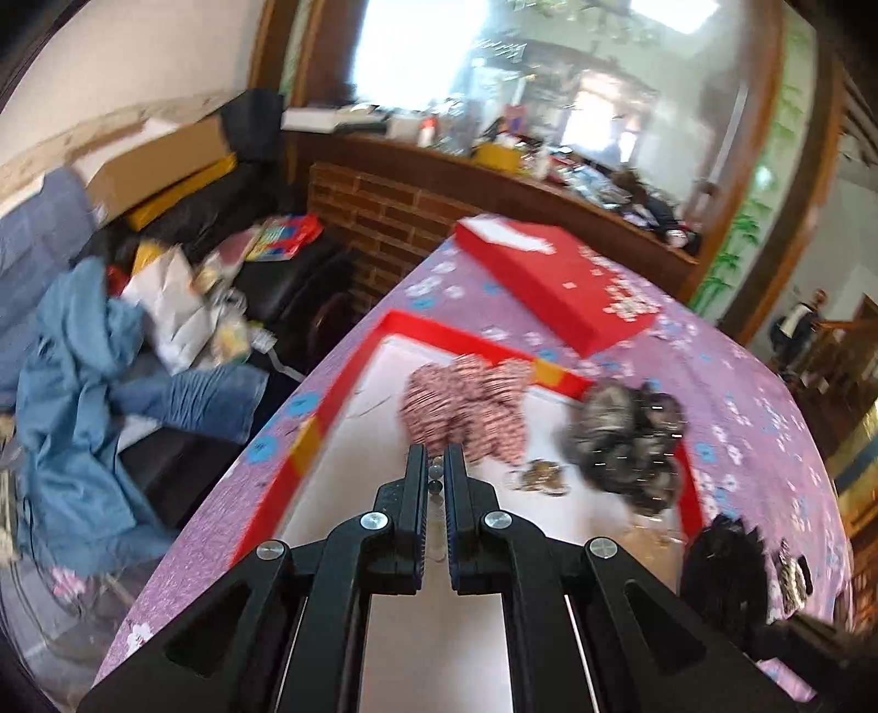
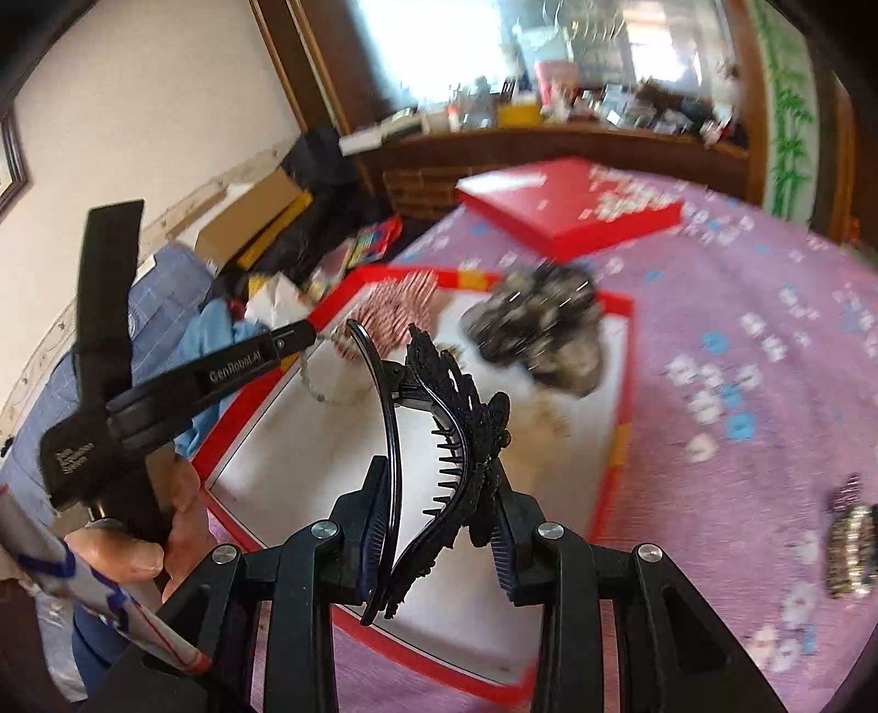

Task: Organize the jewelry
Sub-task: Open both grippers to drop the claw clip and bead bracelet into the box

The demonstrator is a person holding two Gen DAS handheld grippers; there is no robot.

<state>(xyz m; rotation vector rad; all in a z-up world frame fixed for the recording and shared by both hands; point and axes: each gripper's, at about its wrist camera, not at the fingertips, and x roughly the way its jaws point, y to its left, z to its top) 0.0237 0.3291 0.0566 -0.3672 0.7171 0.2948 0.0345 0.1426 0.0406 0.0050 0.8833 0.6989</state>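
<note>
Bright window above a cluttered wooden ledge, brick base, pale wall, clothes-strewn dark sofa at left.

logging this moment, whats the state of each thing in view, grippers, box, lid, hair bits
left gripper: shut on a bead bracelet
right gripper: shut on black hair clip
red box: open
red lid: off, flat on the cloth
striped scrunchie: in box
dark scrunchie: in box

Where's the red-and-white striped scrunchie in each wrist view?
Left wrist: striped scrunchie centre frame, in the red-rimmed tray, just beyond the left gripper.
Right wrist: upper centre-left, at the tray's far end.
Shared landmark: red box lid behind the tray.
</note>
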